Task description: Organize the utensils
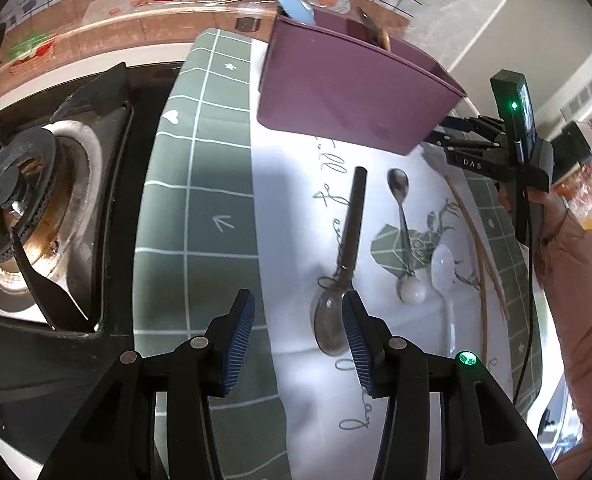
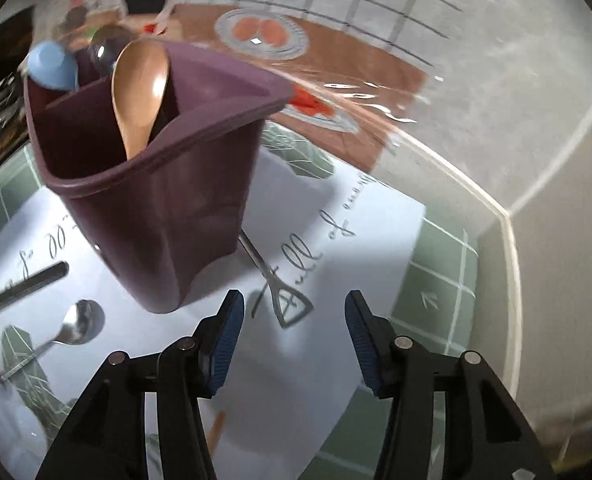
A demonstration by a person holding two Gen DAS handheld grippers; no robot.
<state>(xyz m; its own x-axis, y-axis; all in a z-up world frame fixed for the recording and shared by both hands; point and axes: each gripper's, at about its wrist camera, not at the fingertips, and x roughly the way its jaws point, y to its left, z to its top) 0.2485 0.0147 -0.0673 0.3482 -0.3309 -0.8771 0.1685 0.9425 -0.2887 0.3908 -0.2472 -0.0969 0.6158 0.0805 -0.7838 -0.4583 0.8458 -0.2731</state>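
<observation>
A purple utensil holder (image 1: 348, 92) stands at the back of the mat, holding a wooden spoon (image 2: 139, 92), a blue spoon (image 2: 51, 66) and a dark metal one. On the mat lie a large metal spoon with a dark handle (image 1: 344, 264), a small metal spoon (image 1: 402, 216), a white plastic spoon (image 1: 444, 276) and thin chopsticks (image 1: 480, 256). My left gripper (image 1: 298, 312) hovers open, its right finger over the large spoon's bowl. My right gripper (image 2: 291, 316) is open beside the holder (image 2: 155, 208), above the flat handle end of a metal utensil (image 2: 283, 304) whose far part lies under the holder.
A gas burner (image 1: 27, 208) with black grate fills the left side. The green checked mat (image 1: 191, 200) with its white printed middle covers the counter. A hand in a pink sleeve (image 1: 576, 280) carries the right gripper (image 1: 440, 132). The wall corner (image 2: 508, 216) stands close on the right.
</observation>
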